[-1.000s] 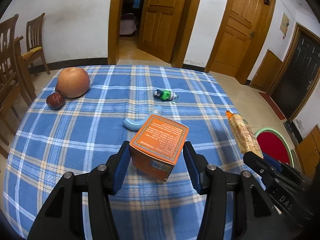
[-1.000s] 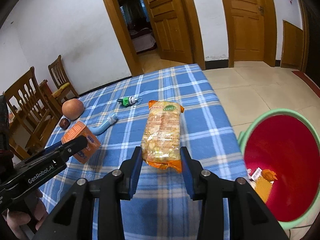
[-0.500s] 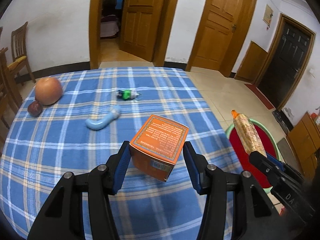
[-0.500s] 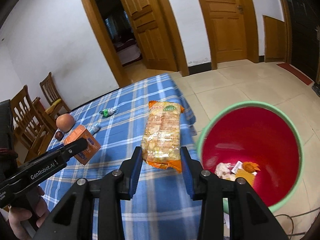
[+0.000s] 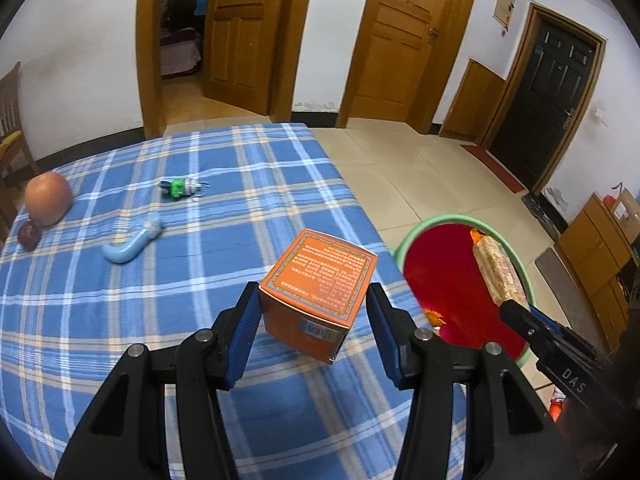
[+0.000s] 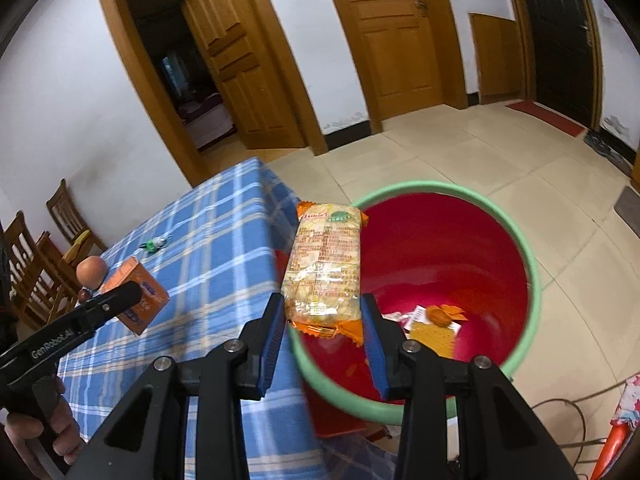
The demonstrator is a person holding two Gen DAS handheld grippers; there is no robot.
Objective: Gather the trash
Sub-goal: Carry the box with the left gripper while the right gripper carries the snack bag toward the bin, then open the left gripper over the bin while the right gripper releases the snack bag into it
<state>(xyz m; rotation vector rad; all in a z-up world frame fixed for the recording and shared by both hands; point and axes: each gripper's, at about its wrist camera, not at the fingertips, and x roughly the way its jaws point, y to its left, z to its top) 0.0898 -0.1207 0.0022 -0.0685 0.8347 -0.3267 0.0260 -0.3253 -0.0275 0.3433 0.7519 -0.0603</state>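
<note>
My left gripper [image 5: 313,312] is shut on an orange cardboard box [image 5: 320,288], held above the blue checked tablecloth [image 5: 160,300] near the table's right edge. My right gripper [image 6: 322,316] is shut on a yellow and orange snack packet [image 6: 324,268], which hangs over the near rim of a red bin with a green rim [image 6: 532,264]. The bin stands on the floor beside the table and holds some wrappers and scraps. The left wrist view shows the snack packet [image 5: 498,270] over the bin [image 5: 440,280]; the right wrist view shows the box [image 6: 138,298] at the left.
On the tablecloth lie a large orange fruit [image 5: 48,198], a small dark red fruit [image 5: 29,235], a pale blue curved tube [image 5: 134,240] and a small green and white item [image 5: 180,188]. Wooden chairs [image 6: 36,256] stand at the table's far side. Cables [image 6: 576,412] lie on the floor.
Both grippers have moved right, from over the table toward its right edge. The snack packet now hangs over the bin's rim. Neither grip has changed.
</note>
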